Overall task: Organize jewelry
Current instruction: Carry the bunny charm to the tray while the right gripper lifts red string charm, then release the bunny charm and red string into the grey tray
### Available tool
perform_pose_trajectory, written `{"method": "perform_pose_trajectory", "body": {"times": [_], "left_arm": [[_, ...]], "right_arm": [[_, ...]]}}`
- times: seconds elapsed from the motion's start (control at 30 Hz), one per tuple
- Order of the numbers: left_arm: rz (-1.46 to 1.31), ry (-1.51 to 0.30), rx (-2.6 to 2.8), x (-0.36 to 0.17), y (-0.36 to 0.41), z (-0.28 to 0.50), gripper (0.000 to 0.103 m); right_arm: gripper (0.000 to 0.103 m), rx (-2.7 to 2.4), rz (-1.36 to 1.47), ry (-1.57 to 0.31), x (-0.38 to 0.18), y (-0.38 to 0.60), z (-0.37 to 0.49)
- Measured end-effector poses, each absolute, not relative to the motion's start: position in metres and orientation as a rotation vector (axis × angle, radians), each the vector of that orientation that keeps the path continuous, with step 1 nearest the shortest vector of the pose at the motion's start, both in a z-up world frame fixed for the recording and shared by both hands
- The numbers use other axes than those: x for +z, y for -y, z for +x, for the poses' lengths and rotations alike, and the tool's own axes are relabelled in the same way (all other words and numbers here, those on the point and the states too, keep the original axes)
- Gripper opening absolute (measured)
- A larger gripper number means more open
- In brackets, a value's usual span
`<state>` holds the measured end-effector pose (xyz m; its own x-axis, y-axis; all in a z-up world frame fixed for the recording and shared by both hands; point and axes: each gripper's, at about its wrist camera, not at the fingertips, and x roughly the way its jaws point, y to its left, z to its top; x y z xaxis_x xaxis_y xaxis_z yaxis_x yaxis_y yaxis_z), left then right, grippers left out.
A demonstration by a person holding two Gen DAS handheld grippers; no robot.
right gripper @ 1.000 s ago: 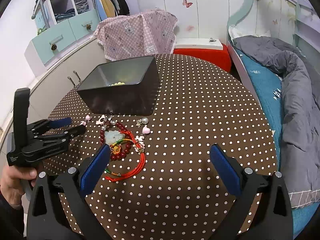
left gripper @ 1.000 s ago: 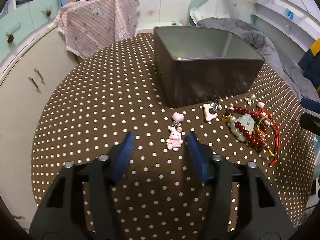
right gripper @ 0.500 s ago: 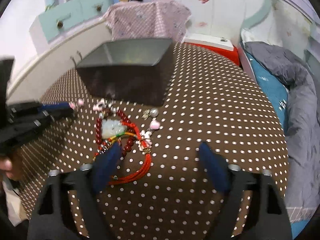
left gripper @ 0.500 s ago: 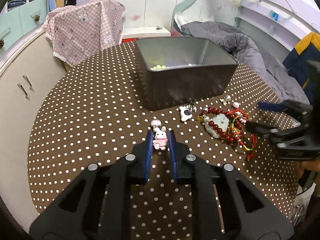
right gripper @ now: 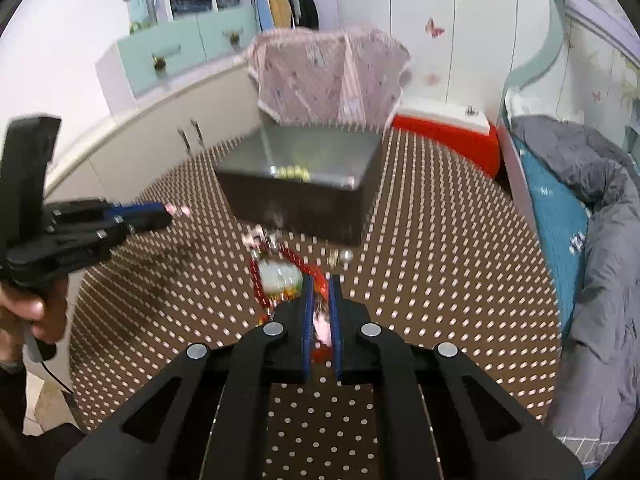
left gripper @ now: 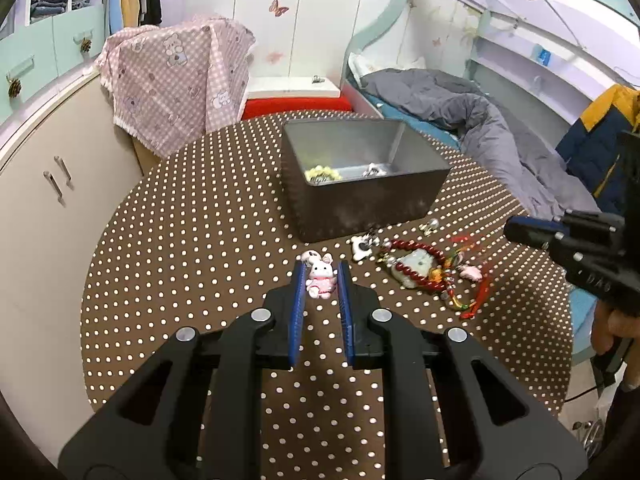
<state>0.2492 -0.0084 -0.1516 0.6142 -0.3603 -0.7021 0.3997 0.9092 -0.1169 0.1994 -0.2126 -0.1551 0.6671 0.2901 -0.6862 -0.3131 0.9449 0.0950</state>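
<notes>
- While the round table wore its brown cloth dotted with white, a pink gingham cover printed with bears hung over something at the far left.
- Between the blue ribbed pads of the left gripper sat a small, glossy pink-and-white rabbit charm, pinched from both sides; the jaws stood narrow, closed on the figure, the black arms angled down toward the cloth.
- Behind it stood a rectangular dark grey metal tin, open at the top, with pale yellow beads and a small silvery piece lying on its floor.
- Just in front of the tin lay the remaining jewelry: a white animal charm, a bracelet of round dark red beads circling a pale green carved stone pendant, and tangled red cords.
- From the right wrist view, blurred, the right gripper pointed down over the pile, its jaws closing to a slim gap with red cord and something pink between them.
- Whether the pads pressed on those strands could not be told.
- At the right edge of the left wrist view, a hand held that gripper's black handle.
</notes>
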Motion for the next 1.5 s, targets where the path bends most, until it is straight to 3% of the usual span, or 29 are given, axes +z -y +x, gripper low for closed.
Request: {"method": "perform_pose_trajectory", "body": {"times": [0.2,0.23,0.27,0.3,0.33,0.4,0.5,0.53,0.57,0.6,0.67,1.13,1.5], "left_arm": [[0.048,-0.762,-0.44,-0.138,0.002,0.245,0.016],[0.048,-0.764,-0.44,-0.138,0.002,0.245,0.016],[0.048,-0.765,-0.44,-0.138,0.001,0.245,0.016],[0.049,-0.767,-0.441,-0.139,0.002,0.245,0.016],[0.05,-0.769,-0.442,-0.14,0.002,0.244,0.016],[0.052,-0.776,-0.443,-0.143,0.003,0.244,0.016],[0.051,-0.782,-0.444,-0.145,0.005,0.245,0.016],[0.05,-0.783,-0.444,-0.145,0.005,0.245,0.016],[0.051,-0.783,-0.443,-0.145,0.007,0.244,0.016],[0.051,-0.784,-0.441,-0.145,0.008,0.244,0.016],[0.049,-0.784,-0.44,-0.145,0.008,0.245,0.016],[0.026,-0.703,-0.457,-0.114,0.003,0.241,0.016],[0.03,-0.575,-0.481,-0.061,0.01,0.255,0.016]], "right_arm": [[0.008,0.307,-0.064,-0.781,-0.147,0.215,0.207],[0.014,0.295,-0.067,-0.804,-0.155,0.216,0.21],[0.03,0.292,-0.066,-0.825,-0.162,0.215,0.21],[0.038,0.281,-0.071,-0.841,-0.17,0.215,0.212],[0.044,0.276,-0.072,-0.853,-0.178,0.216,0.214],[0.044,0.275,-0.065,-0.884,-0.193,0.216,0.22],[0.043,0.271,-0.08,-0.905,-0.206,0.215,0.228],[0.033,0.278,-0.088,-0.922,-0.212,0.213,0.233],[0.016,0.284,-0.105,-0.934,-0.217,0.21,0.236],[0.009,0.286,-0.126,-0.945,-0.221,0.207,0.237],[0.006,0.292,-0.157,-0.94,-0.219,0.204,0.236],[0.005,0.365,-0.043,-0.675,-0.104,0.222,0.199],[0.005,0.378,-0.055,-0.519,-0.042,0.215,0.243]]}}
